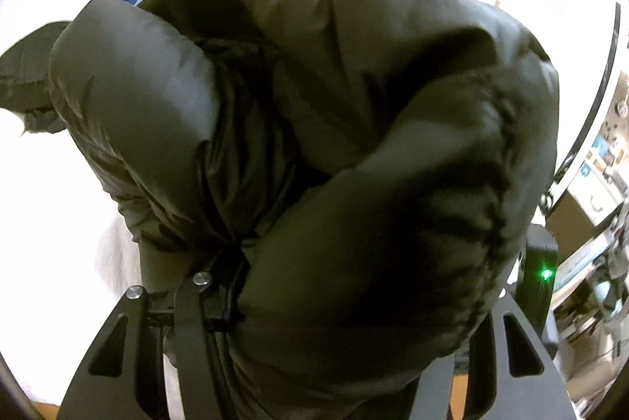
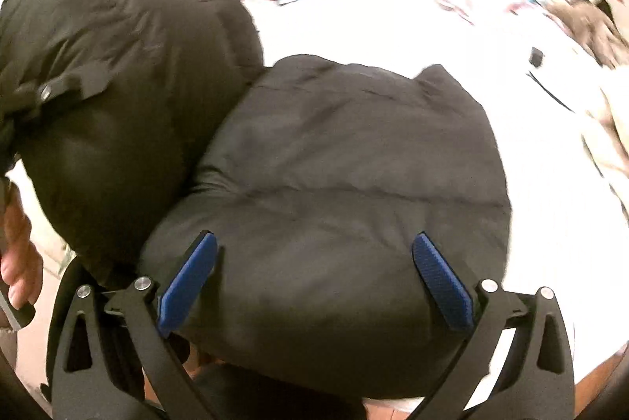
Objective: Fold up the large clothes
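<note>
Left tool (image 1: 314,302) gripped a thick bunch of the dark jacket (image 1: 314,105), raised before it. Right tool (image 2: 314,278) stood wide, its blue pads (image 2: 442,286) straddling the jacket on the bed (image 2: 393,34).

In the right wrist view our right gripper (image 2: 314,278) sits across the lower middle of the frame. Its two blue pads (image 2: 188,282) stand wide apart and tilt outward, each on a black linkage arm running down to the bottom edge. Neither pad presses inward.

At the left edge of that view, low down, our bare hand (image 2: 17,255) shows, its fingers curled.

In the left wrist view our left gripper (image 1: 314,302) fills the bottom of the frame. Only its black linkage arms show at lower left and lower right; its pads are covered, and we cannot tell how they stand.
</note>
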Demonstrator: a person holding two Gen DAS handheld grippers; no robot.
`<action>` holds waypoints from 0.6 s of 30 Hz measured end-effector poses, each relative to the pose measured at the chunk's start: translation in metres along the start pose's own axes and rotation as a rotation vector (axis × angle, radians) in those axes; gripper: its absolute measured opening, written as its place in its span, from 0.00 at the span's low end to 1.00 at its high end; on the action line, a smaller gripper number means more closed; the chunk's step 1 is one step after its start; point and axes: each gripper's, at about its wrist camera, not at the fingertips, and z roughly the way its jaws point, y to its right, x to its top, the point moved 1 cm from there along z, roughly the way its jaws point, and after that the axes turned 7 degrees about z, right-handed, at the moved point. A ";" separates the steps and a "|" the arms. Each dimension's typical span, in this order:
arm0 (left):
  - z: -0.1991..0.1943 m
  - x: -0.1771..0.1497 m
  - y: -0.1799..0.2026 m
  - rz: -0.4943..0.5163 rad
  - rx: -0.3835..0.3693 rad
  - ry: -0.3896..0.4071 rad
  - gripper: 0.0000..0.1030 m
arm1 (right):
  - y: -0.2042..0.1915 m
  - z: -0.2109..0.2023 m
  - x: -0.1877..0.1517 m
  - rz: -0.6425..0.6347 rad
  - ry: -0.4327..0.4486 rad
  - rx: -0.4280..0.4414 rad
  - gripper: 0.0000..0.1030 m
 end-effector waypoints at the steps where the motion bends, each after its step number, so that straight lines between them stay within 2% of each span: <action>1: 0.005 0.003 0.000 0.011 0.005 -0.002 0.54 | 0.006 -0.004 -0.005 0.018 0.005 0.003 0.94; 2: 0.009 0.005 -0.004 0.018 0.009 -0.003 0.54 | -0.001 -0.011 -0.019 0.032 0.010 0.003 0.94; 5: 0.023 0.017 -0.009 0.040 0.020 -0.003 0.54 | 0.006 -0.017 -0.021 0.068 0.025 0.017 0.94; 9: 0.021 0.011 -0.011 0.063 0.033 0.000 0.54 | 0.004 -0.025 -0.028 0.094 0.041 0.027 0.94; 11: 0.019 0.006 -0.013 0.076 0.041 0.003 0.54 | 0.007 -0.026 -0.024 0.118 0.048 0.064 0.94; 18: 0.021 0.004 -0.006 0.109 0.058 0.016 0.54 | 0.005 -0.026 -0.015 0.112 0.053 0.047 0.94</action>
